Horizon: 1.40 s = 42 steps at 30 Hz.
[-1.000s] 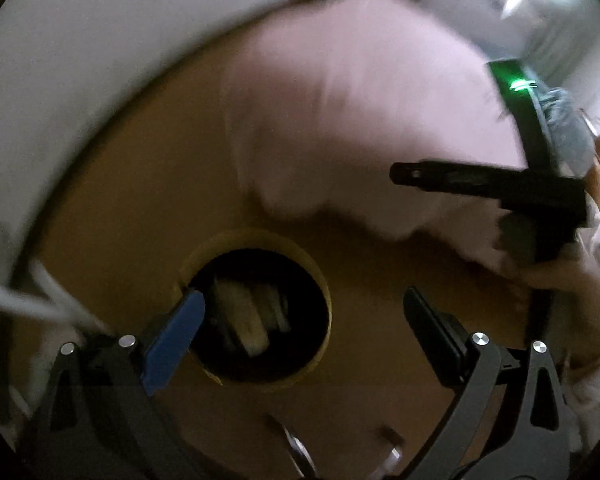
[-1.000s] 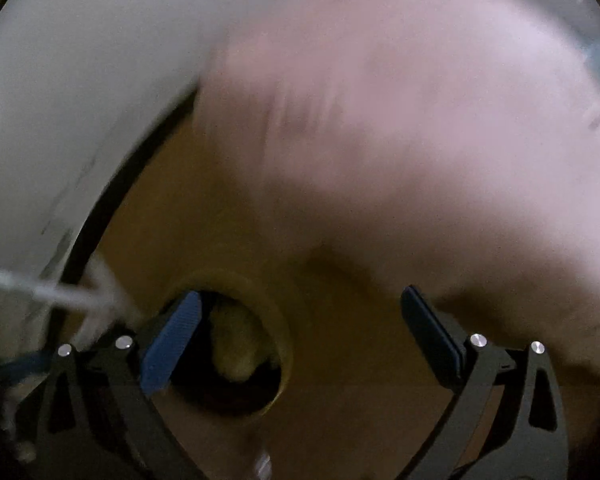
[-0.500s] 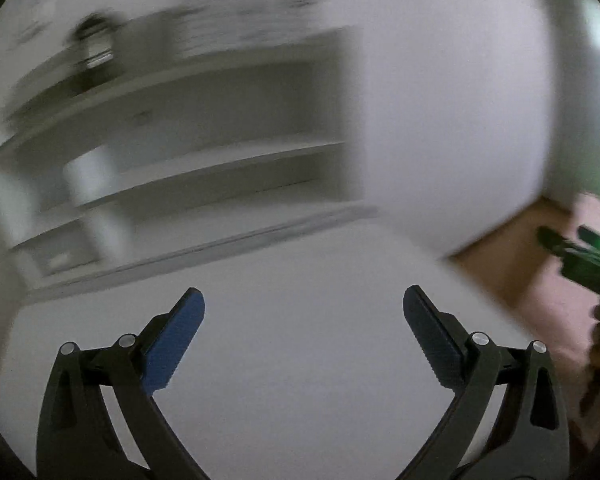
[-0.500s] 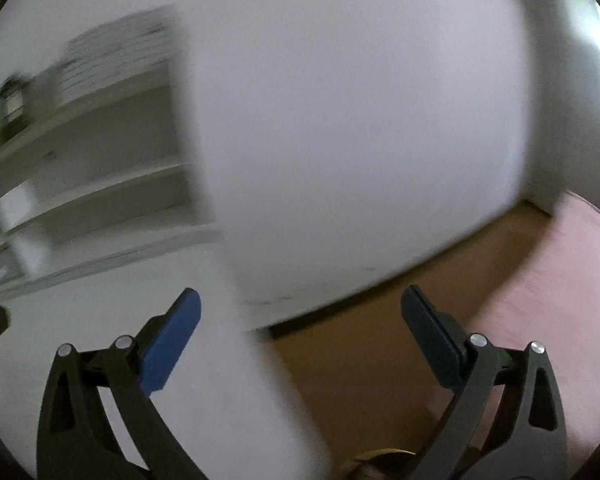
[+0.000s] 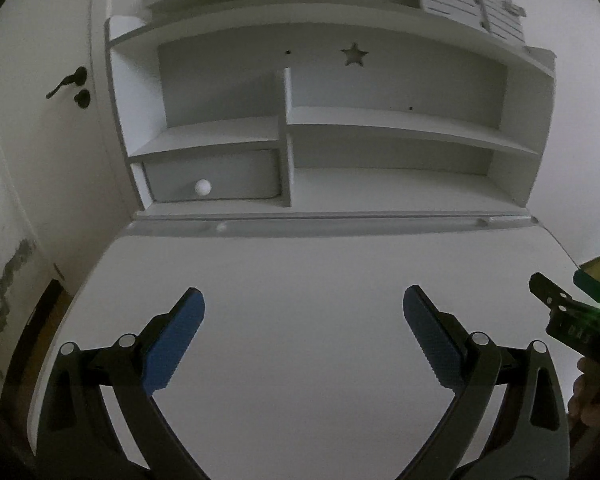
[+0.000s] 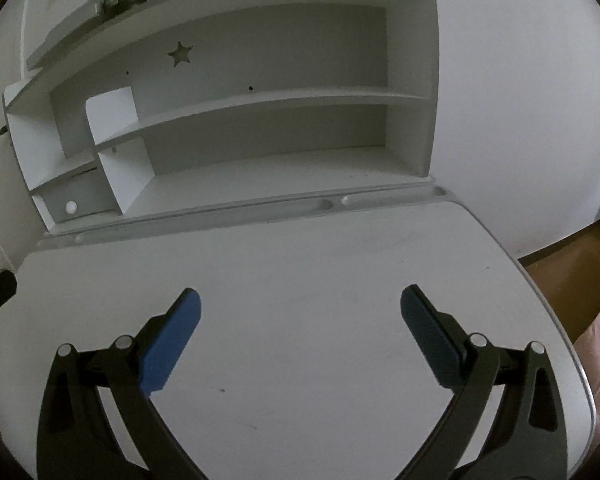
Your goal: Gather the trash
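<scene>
Left wrist view: left tongs [image 5: 304,312] are held wide apart over the white tabletop [image 5: 300,264], nothing gripped. A shelf unit [image 5: 324,128] fills the upper frame; a drawer knob [image 5: 202,187] is seen at centre left. The right tongs [image 5: 548,292] are glimpsed at the right edge.

Right wrist view: right tongs [image 6: 300,312] are spread wide, empty, above the tabletop [image 6: 300,256]. No trash can be seen in either view.

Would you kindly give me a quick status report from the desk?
Left hand-held gripper open, empty. Right hand-held gripper open, empty. No trash visible on white desk. Nothing in the way.
</scene>
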Tool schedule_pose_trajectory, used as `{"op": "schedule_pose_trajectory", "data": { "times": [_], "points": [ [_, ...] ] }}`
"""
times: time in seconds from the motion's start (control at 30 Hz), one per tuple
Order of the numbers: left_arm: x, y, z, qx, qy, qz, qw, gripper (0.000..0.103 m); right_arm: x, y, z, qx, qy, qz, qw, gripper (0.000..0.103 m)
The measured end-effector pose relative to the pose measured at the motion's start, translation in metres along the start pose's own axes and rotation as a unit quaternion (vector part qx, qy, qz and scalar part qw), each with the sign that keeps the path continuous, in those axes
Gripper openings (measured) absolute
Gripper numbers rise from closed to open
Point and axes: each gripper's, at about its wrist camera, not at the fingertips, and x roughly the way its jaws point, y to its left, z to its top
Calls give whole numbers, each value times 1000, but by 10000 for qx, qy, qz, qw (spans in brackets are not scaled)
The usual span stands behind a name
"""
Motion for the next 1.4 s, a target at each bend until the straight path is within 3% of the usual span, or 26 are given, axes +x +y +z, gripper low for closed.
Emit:
{"op": "schedule_pose_trajectory", "data": {
  "times": [0.43,0.7,0.9,1.07,1.23,1.4],
  "points": [
    [24,14,-6,-57,136,-12,9999,97,-1,1,-13,-170,-3,-264,9995,97],
    [20,-2,-8,232,-89,375,9990,97,-7,7,-16,-338,-118,-417,9985,97],
    [21,-5,-7,190,5,368,9991,97,-4,9,-16,-444,-49,-520,9976,97],
    [18,-4,-6,131,-124,650,9977,97,-3,7,-16,-423,-13,-517,9978,97],
    [18,0,-4,14,-104,312,9995,97,-2,7,-15,-412,9,-515,9978,97],
    [33,0,-4,-50,254,221,9994,97,-2,7,-15,-410,6,-538,9977,97]
  ]
}}
